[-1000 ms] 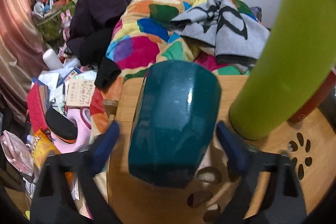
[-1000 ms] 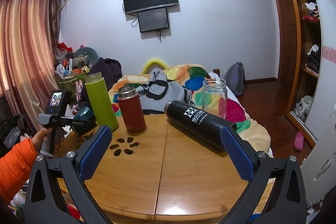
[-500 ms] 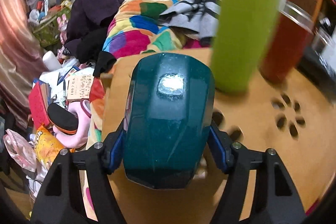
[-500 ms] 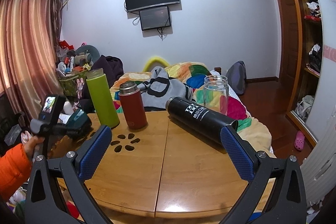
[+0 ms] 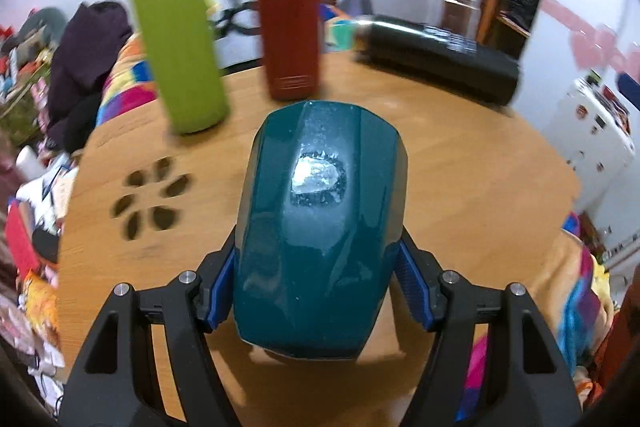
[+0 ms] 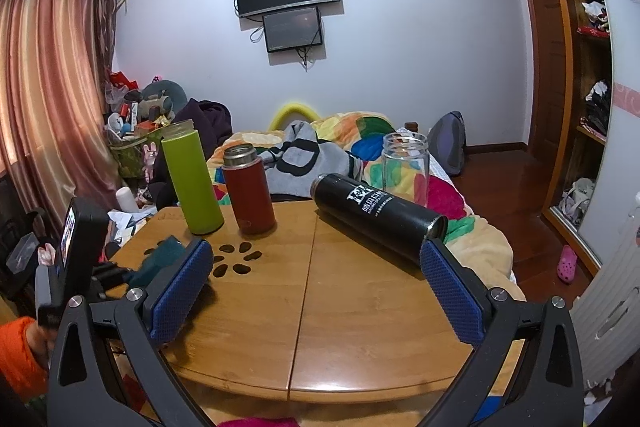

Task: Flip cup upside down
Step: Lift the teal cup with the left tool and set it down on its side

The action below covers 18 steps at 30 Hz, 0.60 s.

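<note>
Since the earlier frame, the left gripper [image 5: 316,291] has swung round with the cup [image 5: 320,227] in its grip: the green bottle [image 5: 176,39], formerly at the right edge of the left wrist view, now stands upper left, and the red flask [image 5: 289,31] and black flask [image 5: 436,61] have come into view beyond.

Left gripper: both blue pads [image 5: 412,287] press against the cup's sides (one pad per side), near its nearer end. The teal cup lies lengthwise between the fingers, its far end pointing toward the red flask. A shadow lies on the table [image 5: 460,179] beneath the cup; whether the cup touches the wood cannot be told. In the right wrist view, only a sliver of the cup [image 6: 160,259] shows, behind the left finger of the right gripper [image 6: 316,291].

Right gripper: spread wide, nothing between its pads, above the table's near edge.

Table contents:
- Green bottle and red flask, upright, side by side.
- Black flask, on its side, mouth toward the right edge.
- Glass jar [image 6: 406,163], upright, behind the black flask.
- Flower-shaped cutout [image 6: 236,259], in front of the red flask.
</note>
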Tool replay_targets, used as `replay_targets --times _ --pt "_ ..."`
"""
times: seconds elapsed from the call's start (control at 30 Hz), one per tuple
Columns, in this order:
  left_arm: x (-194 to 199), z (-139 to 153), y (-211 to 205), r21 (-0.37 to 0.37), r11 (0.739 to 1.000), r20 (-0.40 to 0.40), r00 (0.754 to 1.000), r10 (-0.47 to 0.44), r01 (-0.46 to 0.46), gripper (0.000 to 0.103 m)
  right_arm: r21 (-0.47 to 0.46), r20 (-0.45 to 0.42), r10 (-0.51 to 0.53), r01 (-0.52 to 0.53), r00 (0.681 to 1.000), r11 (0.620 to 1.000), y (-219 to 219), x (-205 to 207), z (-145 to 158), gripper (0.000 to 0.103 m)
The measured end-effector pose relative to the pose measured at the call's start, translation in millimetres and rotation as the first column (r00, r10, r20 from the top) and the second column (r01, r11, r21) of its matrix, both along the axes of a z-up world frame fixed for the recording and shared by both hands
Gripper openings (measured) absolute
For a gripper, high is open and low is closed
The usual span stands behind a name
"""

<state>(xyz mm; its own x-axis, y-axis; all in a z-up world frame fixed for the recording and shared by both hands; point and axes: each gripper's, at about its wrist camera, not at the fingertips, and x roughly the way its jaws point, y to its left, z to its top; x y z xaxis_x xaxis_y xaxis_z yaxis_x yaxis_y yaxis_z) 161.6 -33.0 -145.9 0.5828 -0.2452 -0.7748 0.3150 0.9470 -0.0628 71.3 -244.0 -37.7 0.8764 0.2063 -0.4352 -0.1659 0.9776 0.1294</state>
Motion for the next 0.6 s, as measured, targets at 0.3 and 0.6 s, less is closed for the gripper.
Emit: replay_targets --times 0.3,0.6 --pt "-14 5 -50 -0.001 1.0 0.037 0.999 -0.024 0.024 0.069 -0.003 -0.031 0.001 -0.001 1.0 1.0 -1 2 -9 0.103" --pt "-26 9 -46 -0.034 0.998 0.026 0.999 -0.046 0.047 0.069 -0.016 -0.058 0.018 -0.019 0.998 1.0 7 8 -15 0.103"
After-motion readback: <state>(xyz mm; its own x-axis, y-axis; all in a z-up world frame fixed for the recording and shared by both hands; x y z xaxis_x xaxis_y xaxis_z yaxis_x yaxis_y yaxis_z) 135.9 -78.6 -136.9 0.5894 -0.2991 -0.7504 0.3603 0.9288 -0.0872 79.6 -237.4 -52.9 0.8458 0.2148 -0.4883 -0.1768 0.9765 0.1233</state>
